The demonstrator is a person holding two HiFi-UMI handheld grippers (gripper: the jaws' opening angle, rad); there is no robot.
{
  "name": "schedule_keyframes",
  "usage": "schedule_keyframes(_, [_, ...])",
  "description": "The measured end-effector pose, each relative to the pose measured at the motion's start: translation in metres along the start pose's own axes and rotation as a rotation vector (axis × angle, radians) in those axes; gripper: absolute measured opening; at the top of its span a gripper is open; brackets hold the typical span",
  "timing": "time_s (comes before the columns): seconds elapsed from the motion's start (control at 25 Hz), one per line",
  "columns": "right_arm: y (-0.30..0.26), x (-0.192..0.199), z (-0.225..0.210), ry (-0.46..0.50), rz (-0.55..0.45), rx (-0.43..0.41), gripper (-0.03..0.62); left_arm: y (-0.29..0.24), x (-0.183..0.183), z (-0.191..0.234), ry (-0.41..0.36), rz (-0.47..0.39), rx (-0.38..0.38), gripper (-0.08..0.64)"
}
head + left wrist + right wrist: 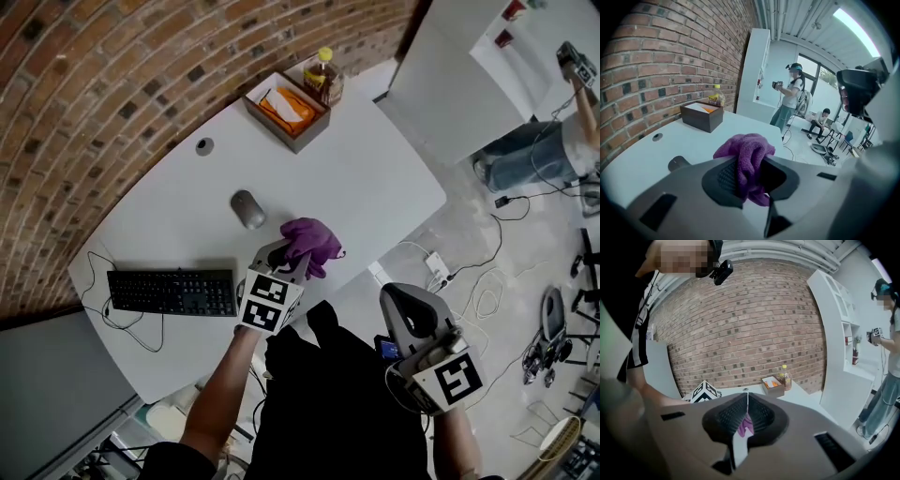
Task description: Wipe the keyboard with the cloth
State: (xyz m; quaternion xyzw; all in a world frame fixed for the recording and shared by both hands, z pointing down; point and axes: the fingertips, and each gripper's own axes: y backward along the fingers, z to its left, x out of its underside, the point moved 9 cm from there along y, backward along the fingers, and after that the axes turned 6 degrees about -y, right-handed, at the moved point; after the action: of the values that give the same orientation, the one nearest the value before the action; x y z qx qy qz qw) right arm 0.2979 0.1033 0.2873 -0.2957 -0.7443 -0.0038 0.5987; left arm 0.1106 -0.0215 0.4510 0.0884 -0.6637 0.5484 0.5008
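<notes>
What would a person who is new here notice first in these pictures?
The purple cloth, bunched between the jaws of the left gripper, over the near edge of the white table. Next, the black keyboard at the table's left end, and the red brick wall behind.

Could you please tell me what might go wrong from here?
1. The left claw pinches only a fold of the cloth; the loose bulk might slip out on the way.
2. The mouse lies near the path to the keyboard, so the hanging cloth could drag it.
3. The right claw is shut, off the table, so nothing steadies the keyboard; wiping may shove it.
</notes>
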Motion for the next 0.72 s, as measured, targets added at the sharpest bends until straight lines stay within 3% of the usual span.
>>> schedule_keyframes(0.48, [-0.024, -0.014, 0.038, 0.055, -0.011, -0.103, 0.020, 0.083, 0.012, 0.005, 0.131, -0.071, -0.090, 0.100])
schedule_keyframes(0.72, [-0.035, -0.012, 0.066, 0.076, -0.001, -0.150, 0.020, 0.121, 0.035, 0.008, 0.166, -0.089, -0.146, 0.100])
